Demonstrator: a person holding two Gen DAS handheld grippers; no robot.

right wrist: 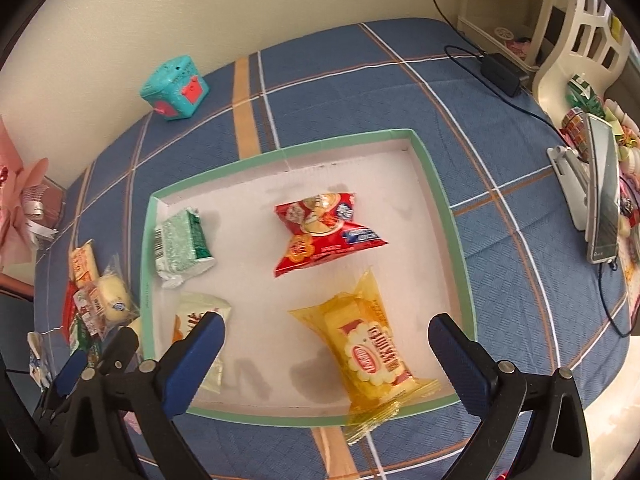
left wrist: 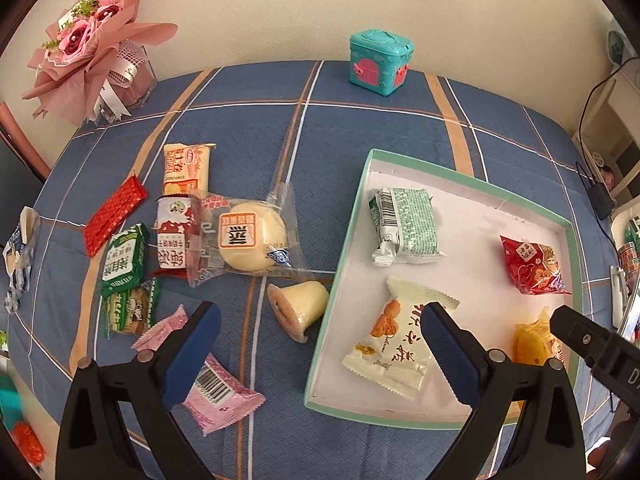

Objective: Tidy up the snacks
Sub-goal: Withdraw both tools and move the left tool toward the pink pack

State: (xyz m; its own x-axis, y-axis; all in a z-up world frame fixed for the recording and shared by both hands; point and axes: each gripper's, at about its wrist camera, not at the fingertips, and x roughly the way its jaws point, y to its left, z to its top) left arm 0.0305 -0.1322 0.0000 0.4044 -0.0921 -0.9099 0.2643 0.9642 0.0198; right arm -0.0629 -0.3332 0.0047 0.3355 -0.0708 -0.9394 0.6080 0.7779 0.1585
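A shallow white tray with a green rim [left wrist: 352, 216] [right wrist: 440, 196] lies on the blue plaid cloth. In it lie a green-white packet [left wrist: 404, 226] [right wrist: 180, 244], a red packet [left wrist: 534, 266] [right wrist: 324, 232], a white packet with orange print [left wrist: 396, 346] [right wrist: 200, 320] and a yellow cracker packet [right wrist: 368, 352] [left wrist: 534, 340]. Loose snacks lie left of the tray: a jelly cup [left wrist: 300, 308], a round bun [left wrist: 250, 234], a pink packet [left wrist: 216, 388]. My left gripper [left wrist: 320, 356] is open and empty over the tray's left edge. My right gripper [right wrist: 326, 364] is open and empty above the yellow packet.
A teal toy box [left wrist: 380, 62] [right wrist: 174, 88] stands at the back. A pink bouquet [left wrist: 88, 40] stands at the back left. More snacks lie left: a red bar [left wrist: 114, 216], green packets [left wrist: 124, 258], an orange packet [left wrist: 186, 168]. A phone on a stand [right wrist: 600, 188] and a black adapter with cable [right wrist: 502, 74] are at right.
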